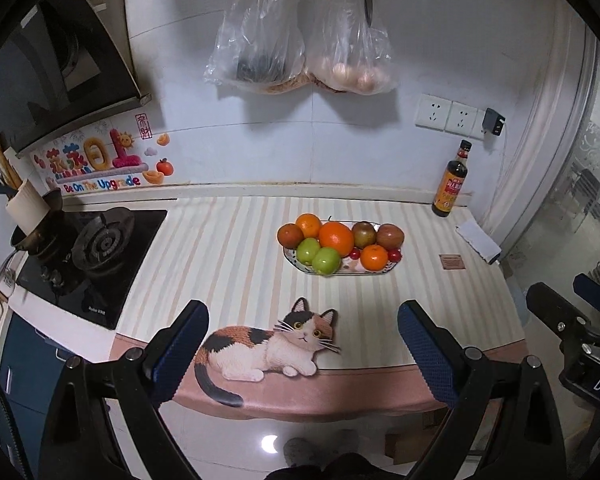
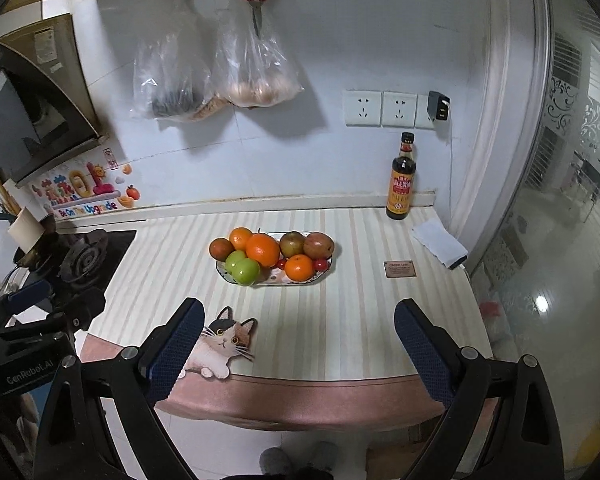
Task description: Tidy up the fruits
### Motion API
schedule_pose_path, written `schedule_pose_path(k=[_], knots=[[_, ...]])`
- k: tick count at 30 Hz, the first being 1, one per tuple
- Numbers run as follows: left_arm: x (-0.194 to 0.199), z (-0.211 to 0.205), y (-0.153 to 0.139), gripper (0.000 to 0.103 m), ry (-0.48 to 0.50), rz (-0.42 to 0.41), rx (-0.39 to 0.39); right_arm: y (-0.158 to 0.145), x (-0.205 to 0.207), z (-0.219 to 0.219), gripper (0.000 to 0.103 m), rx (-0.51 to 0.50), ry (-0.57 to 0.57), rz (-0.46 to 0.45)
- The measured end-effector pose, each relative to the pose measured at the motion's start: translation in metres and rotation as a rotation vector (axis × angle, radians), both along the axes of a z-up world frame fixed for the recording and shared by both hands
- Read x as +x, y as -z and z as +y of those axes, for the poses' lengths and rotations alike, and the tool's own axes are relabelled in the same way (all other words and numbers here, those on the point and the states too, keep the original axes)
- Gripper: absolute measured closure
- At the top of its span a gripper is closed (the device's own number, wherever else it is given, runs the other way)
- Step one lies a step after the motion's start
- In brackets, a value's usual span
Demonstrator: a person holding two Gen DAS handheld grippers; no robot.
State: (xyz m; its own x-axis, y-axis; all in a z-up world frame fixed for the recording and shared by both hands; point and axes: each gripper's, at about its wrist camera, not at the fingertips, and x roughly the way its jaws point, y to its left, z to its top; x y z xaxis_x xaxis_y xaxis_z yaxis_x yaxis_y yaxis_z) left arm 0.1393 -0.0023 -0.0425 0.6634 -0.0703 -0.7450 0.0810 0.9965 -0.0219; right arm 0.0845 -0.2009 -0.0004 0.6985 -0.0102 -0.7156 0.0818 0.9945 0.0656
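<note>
I see the fruit plate sitting near the middle of the striped table, toward the back wall. On it a large orange sits in the centre, two green apples lie at its front left, a smaller orange at its front right, and reddish-brown fruits line the rear. Small cherry tomatoes are tucked between them. My left gripper hangs at the table's near edge with its fingers wide apart, holding nothing, well short of the plate. My right gripper is likewise spread and empty, also at the near edge. A cat picture lies on the table just ahead of the left gripper. A dark sauce bottle stands at the back right, a gas stove is at the left, and two plastic bags hang on the wall above.
</note>
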Motion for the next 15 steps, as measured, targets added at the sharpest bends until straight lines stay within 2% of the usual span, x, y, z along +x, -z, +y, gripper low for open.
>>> schedule_pose_path(k=[7, 14, 15], knots=[[-0.012, -0.006, -0.004, 0.006, -0.033, -0.005, 0.003, -0.001, -0.007, -0.009, 0.005, 0.040, -0.027, 0.008], [0.005, -0.008, 0.003, 0.006, -0.049, 0.027, -0.010, 0.016, 0.020, -0.013, 0.005, 0.039, -0.043, 0.049], [0.010, -0.009, 0.005, 0.002, -0.048, 0.033, -0.006, 0.020, 0.027, -0.013, 0.005, 0.036, -0.043, 0.059]])
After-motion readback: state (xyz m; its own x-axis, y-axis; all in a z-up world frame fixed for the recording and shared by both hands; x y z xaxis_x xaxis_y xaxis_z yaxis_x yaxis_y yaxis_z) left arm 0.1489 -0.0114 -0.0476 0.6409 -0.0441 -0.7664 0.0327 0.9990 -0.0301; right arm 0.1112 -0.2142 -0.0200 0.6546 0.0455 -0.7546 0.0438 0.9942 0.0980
